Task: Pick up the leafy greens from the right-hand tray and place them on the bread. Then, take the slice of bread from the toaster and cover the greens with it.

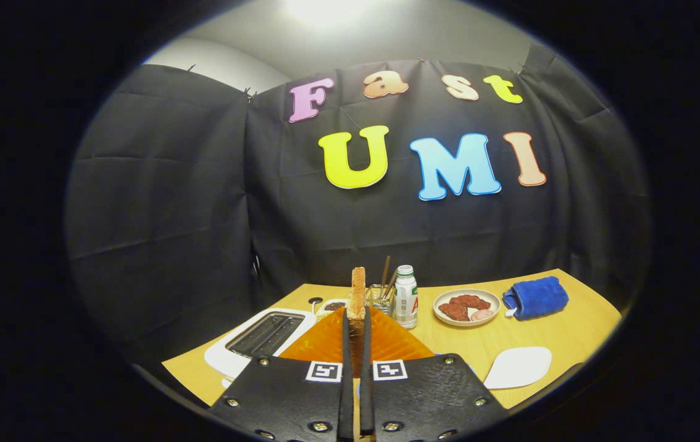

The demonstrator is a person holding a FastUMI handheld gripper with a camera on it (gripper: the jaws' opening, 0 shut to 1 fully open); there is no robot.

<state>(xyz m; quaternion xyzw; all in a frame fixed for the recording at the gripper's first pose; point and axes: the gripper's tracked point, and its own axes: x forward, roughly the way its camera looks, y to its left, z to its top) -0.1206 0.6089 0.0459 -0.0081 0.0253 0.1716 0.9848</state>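
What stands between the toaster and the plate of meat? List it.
In the gripper view, the bread slice clamped in the hand-held gripper, a glass with sticks and a white bottle stand between the toaster and plate.

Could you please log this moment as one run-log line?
gripper: shut on bread slice, held upright | below: orange tray | toaster: slot empty, beside tray | greens: cannot tell

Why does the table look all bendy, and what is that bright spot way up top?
In the gripper view, the fisheye lens curves the table edge; a ceiling light glares white above the cloth wall; the tool, shut on the bread slice, looks sharp, and the blue towel stays clear too.
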